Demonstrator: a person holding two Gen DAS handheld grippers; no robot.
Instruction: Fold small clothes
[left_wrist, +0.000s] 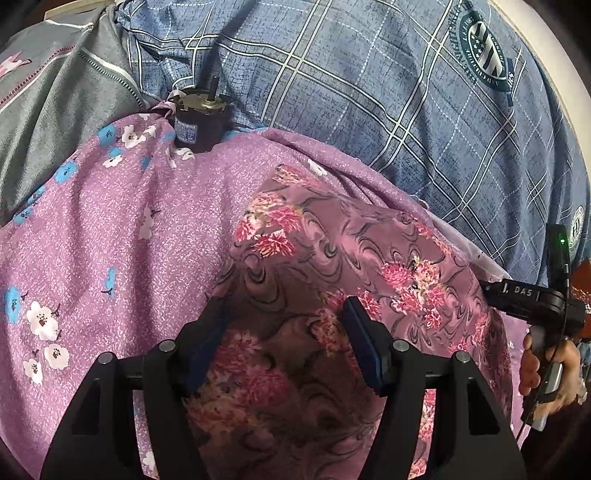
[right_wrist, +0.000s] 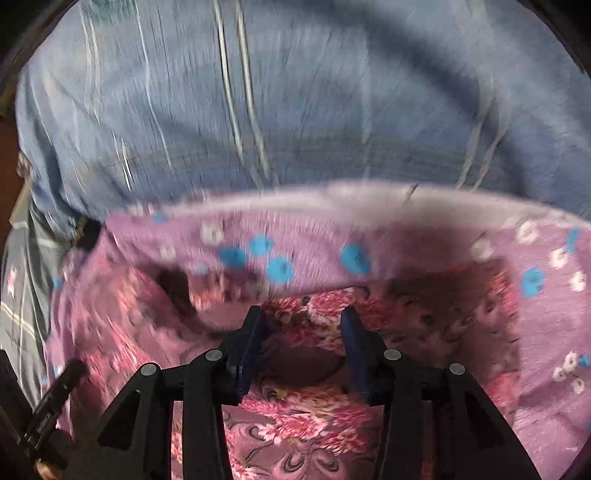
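We see the pink flowered garment (left_wrist: 332, 266) lying on the lilac cloth (left_wrist: 110, 229) over a blue checked sheet (left_wrist: 369, 92). Left gripper (left_wrist: 284, 332) and right gripper (right_wrist: 303, 332) hover above it, jaws apart, gripping nothing.

Mauve cloth (left_wrist: 332, 258) showing dark swirls and pink-red flower clusters. Lilac sheet (left_wrist: 122, 229) displaying white speckle, with white and sky-blue blossoms. Blue bedcover (left_wrist: 369, 92) bearing a white-and-dark plaid and a dark green round emblem. Grey fabric (left_wrist: 55, 110) carrying pale stripes. Black grippers wearing dark blue pads (left_wrist: 364, 347). Right view repeating these colours, blurred.
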